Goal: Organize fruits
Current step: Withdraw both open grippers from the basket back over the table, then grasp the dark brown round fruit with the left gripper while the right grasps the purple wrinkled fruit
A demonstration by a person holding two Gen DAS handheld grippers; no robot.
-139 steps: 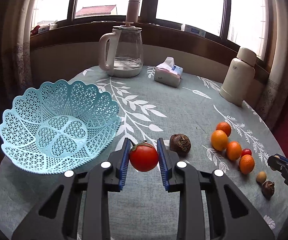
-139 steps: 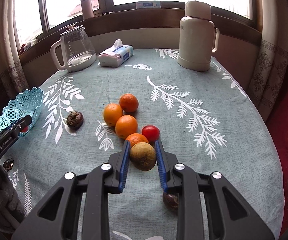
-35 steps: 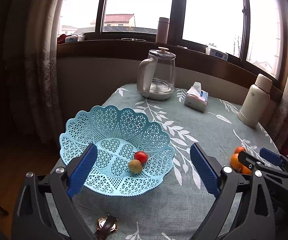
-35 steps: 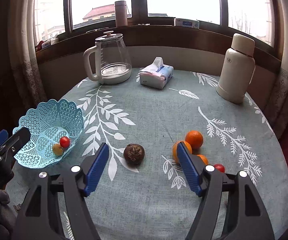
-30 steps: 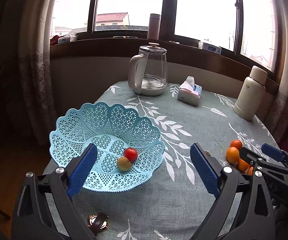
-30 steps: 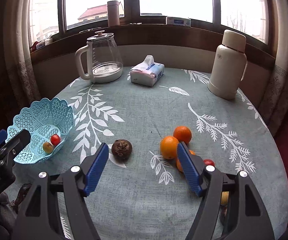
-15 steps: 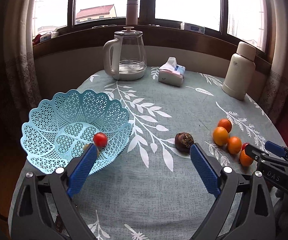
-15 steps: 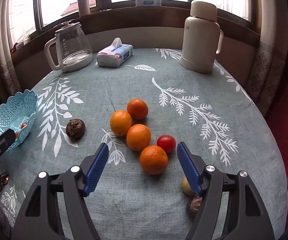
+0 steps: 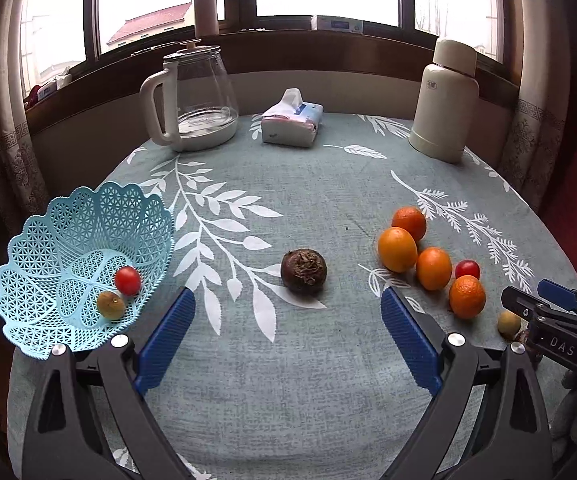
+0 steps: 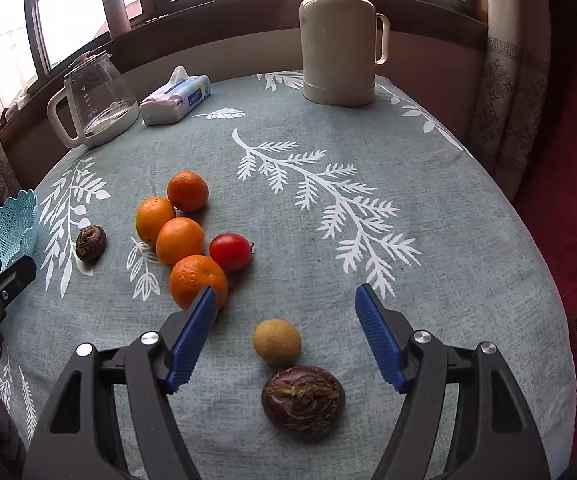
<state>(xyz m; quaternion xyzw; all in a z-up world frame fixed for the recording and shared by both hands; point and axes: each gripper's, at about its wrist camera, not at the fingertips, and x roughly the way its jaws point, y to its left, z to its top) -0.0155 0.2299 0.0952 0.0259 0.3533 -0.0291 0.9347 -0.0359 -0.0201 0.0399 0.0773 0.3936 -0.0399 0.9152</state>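
Right gripper (image 10: 284,306): jaws wide, empty, above the tablecloth (image 10: 428,240), with a small yellow-brown fruit (image 10: 277,342) and a dark wrinkled fruit (image 10: 303,400) lying between its fingers, four oranges (image 10: 198,281) and a red tomato (image 10: 230,251) just beyond to the left. Left gripper (image 9: 287,320): jaws wide, empty, a second dark wrinkled fruit (image 9: 303,271) ahead of it. Light-blue lattice basket (image 9: 40,264) at the table's left edge, holding one tomato (image 9: 127,280) and one yellow-brown fruit (image 9: 111,305); glass kettle (image 9: 196,98), tissue pack (image 9: 292,120) and cream thermos (image 9: 444,100) stand at the far side.
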